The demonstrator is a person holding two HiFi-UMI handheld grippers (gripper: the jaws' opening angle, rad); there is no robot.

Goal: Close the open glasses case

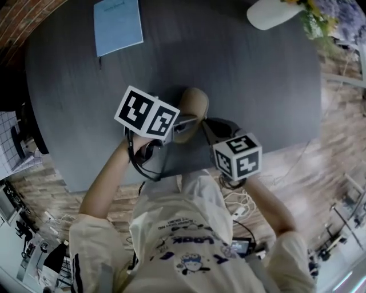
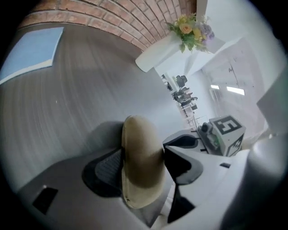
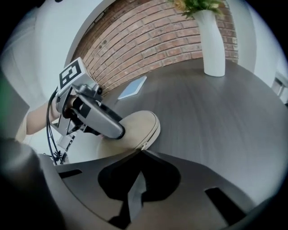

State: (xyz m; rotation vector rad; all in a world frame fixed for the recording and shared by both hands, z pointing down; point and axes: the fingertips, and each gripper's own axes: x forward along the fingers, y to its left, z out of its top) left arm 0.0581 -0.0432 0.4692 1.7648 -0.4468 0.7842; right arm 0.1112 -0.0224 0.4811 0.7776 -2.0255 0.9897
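A tan glasses case (image 1: 191, 109) lies near the front edge of the dark round table (image 1: 257, 86). My left gripper (image 2: 141, 167) is shut on the case (image 2: 140, 157), with one dark pad on each long side. In the right gripper view its arm (image 3: 92, 114) lies over the case (image 3: 137, 128), whose seam runs along the right edge. My right gripper (image 3: 141, 153) is shut, and its tips touch the case's near end at a small pale tab on the seam. I cannot tell whether the tab is pinched. In the head view it (image 1: 207, 127) sits just right of the case.
A blue notebook (image 1: 117, 24) lies at the table's far left. A white vase (image 1: 273, 12) with flowers stands at the far right. The table's front edge runs just under both grippers. Cables (image 1: 237, 203) lie on the wooden floor by the person.
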